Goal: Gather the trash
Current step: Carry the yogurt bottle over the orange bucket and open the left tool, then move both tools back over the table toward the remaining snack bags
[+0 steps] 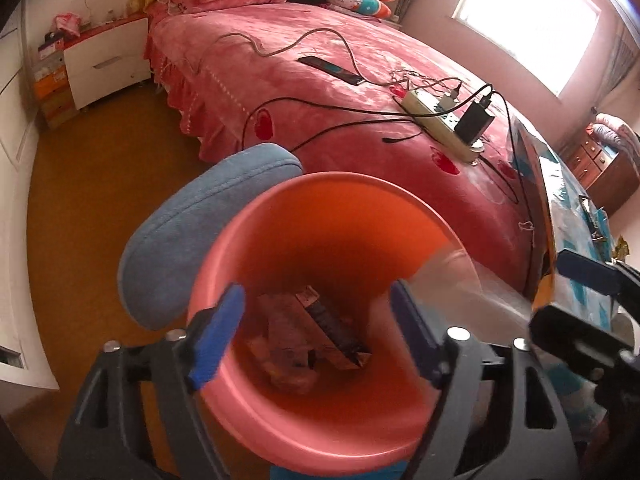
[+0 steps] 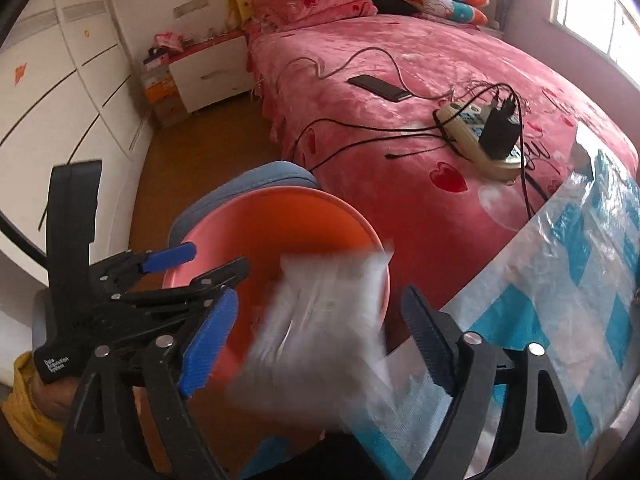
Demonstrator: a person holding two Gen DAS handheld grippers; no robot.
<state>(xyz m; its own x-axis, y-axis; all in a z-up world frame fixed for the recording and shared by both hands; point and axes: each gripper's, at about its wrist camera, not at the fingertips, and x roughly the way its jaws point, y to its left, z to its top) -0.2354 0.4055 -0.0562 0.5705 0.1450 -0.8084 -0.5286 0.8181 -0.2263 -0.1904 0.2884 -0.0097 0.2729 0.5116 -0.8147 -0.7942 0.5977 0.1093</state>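
Note:
A pink waste bin (image 1: 320,220) stands by the bed, and several crumpled wrappers and a dark carton (image 1: 316,332) lie on its bottom. My left gripper (image 1: 316,292) hangs open right over the bin's mouth with nothing between its blue pads. My right gripper (image 2: 320,296) is open too. A blurred white plastic wrapper (image 2: 320,320) is between its fingers, loose, with neither pad pressing on it, just above the bin's (image 2: 260,232) near rim. The left gripper (image 2: 208,260) shows at the left of the right wrist view. The right gripper's finger (image 1: 588,276) shows at the right edge of the left wrist view.
A blue padded chair back (image 1: 208,216) leans against the bin's far side. The pink bed (image 1: 320,64) carries a power strip (image 1: 440,120), a phone (image 1: 332,70) and black cables. A blue-and-white checked plastic sheet (image 2: 580,272) covers the bed's near corner. White nightstand (image 1: 106,62) at the far wall.

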